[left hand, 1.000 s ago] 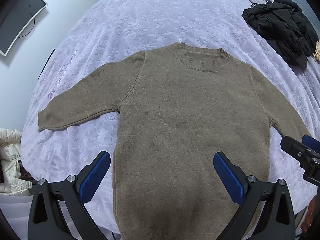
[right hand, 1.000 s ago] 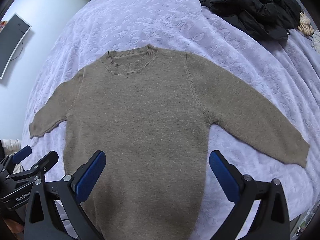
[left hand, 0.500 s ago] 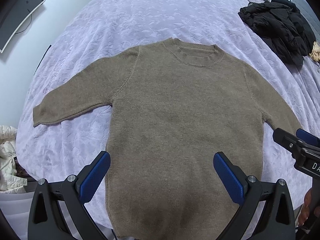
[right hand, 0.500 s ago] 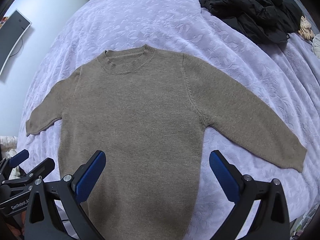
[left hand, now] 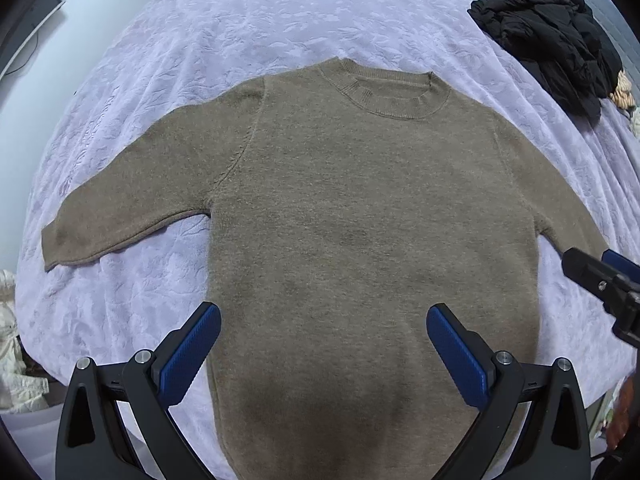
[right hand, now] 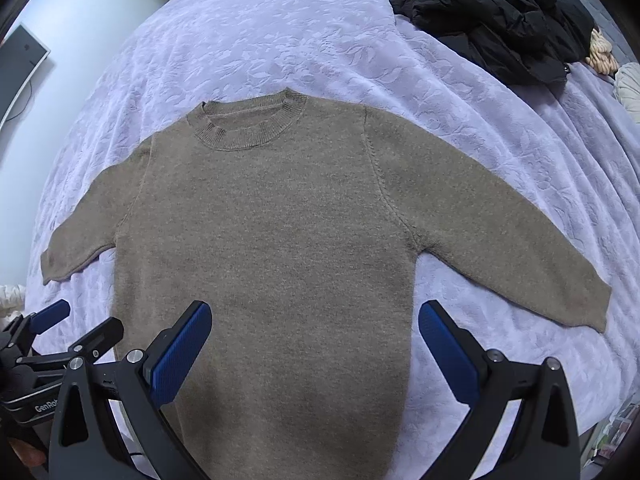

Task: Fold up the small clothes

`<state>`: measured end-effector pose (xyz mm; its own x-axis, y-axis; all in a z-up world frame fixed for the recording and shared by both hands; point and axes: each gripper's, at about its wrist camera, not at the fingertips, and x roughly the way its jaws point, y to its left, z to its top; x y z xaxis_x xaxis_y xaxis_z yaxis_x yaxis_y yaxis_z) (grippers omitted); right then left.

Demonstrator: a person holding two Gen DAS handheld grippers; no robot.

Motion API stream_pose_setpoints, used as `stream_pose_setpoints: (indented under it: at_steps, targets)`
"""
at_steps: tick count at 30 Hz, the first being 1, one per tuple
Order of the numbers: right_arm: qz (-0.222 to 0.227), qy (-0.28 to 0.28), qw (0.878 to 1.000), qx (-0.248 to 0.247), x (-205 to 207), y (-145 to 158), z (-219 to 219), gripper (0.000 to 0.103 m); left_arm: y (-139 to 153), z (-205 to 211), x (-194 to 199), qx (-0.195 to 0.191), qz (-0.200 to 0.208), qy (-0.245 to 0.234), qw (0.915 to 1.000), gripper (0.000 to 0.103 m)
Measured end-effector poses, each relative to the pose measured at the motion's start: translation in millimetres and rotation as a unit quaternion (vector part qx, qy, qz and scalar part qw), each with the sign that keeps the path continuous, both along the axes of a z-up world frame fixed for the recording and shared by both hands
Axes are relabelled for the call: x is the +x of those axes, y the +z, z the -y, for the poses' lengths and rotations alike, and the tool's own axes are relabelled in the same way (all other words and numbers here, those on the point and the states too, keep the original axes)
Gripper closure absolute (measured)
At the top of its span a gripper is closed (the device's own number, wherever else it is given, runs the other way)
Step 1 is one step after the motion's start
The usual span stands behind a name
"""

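A brown knit sweater [left hand: 360, 220] lies flat on the lilac bedspread [left hand: 280, 28], neck away from me, both sleeves spread out. It also shows in the right wrist view [right hand: 272, 240]. My left gripper [left hand: 323, 344] is open and empty, hovering above the sweater's lower body. My right gripper [right hand: 315, 340] is open and empty, also above the lower body, toward its right side. The right gripper's fingers [left hand: 600, 280] show at the right edge of the left wrist view; the left gripper's fingers [right hand: 52, 316] show at the lower left of the right wrist view.
A heap of black clothing [left hand: 552, 40] lies at the bed's far right, also in the right wrist view [right hand: 496, 12]. A monitor [right hand: 20, 68] hangs on the wall at left. White bags [left hand: 12, 360] sit beside the bed's near left edge.
Both grippers have drawn back toward the sweater's hem and risen slightly, so the sweater sits higher in both views. Both stay open. The sweater has not moved.
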<state>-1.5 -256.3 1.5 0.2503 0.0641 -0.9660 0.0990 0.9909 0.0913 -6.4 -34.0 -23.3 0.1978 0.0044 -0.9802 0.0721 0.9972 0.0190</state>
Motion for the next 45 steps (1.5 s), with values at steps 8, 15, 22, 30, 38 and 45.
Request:
stream_pose_setpoints:
  at_steps: [8,15,22,30,38,45]
  targets:
    - [-0.006,-0.019,1.000,-0.012,5.6,-15.3,-14.7,0.000,-26.7,-20.6,11.3,-0.009,-0.020,-0.025,0.9995,0.000]
    - [-0.023,-0.015,0.999,-0.029,8.5,-25.5,-27.4,0.000,-35.6,-32.5,15.0,-0.024,-0.025,-0.023,0.9991,0.000]
    - [-0.030,-0.015,0.999,-0.035,11.4,-27.9,-32.9,0.000,-38.1,-33.5,16.5,-0.033,-0.026,-0.030,0.9987,0.000]
    - [-0.033,-0.012,0.999,-0.037,15.1,-29.5,-35.7,0.000,-38.2,-34.4,19.3,-0.037,-0.026,-0.028,0.9986,0.000]
    - [-0.036,-0.007,0.999,-0.040,19.8,-32.0,-41.2,0.000,-39.0,-37.3,21.2,-0.038,-0.026,-0.025,0.9986,0.000]
    - [-0.037,-0.006,0.998,-0.039,21.1,-33.3,-42.3,0.000,-39.2,-39.5,21.7,-0.037,-0.025,-0.024,0.9987,0.000]
